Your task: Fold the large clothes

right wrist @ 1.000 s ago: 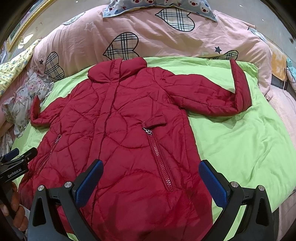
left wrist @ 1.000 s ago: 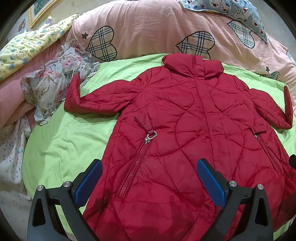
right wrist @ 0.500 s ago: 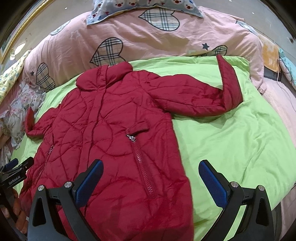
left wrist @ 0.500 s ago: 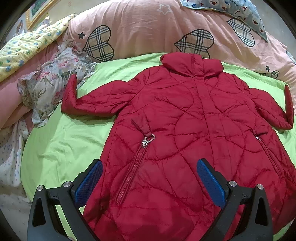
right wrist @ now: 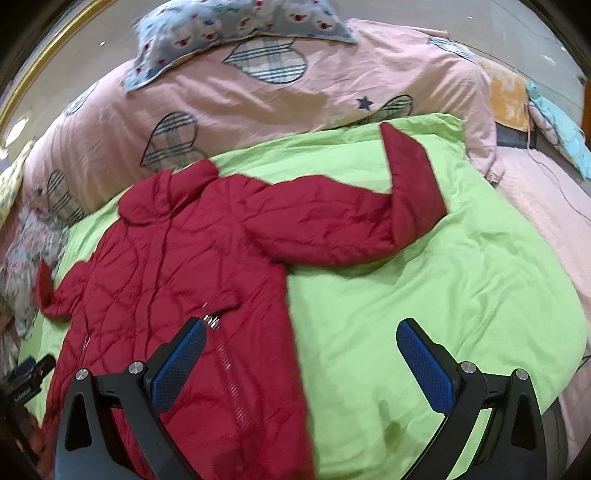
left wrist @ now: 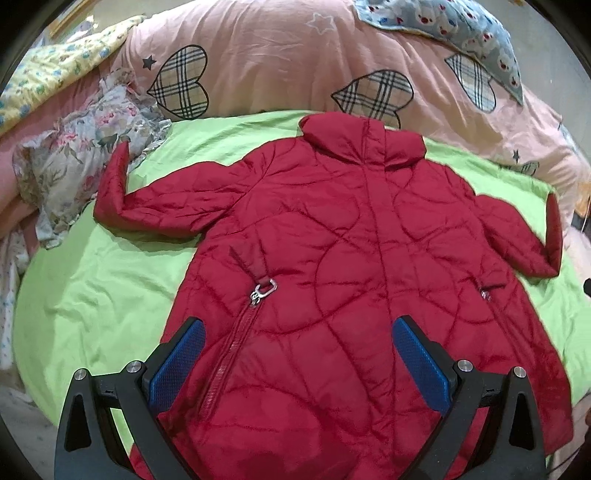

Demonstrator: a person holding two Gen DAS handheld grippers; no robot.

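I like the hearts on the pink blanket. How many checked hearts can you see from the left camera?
3. One heart sits by the flowery cloth, one behind the red coat's collar, one beside the blue pillow. More may be hidden.

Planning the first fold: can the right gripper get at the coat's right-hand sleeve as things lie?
Probably yes. The right gripper is open and empty, and the sleeve lies flat on the green sheet ahead of it, cuff bent upward, with nothing over it.

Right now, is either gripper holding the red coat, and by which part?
Nothing is held: the left gripper and right gripper are open above the red coat.
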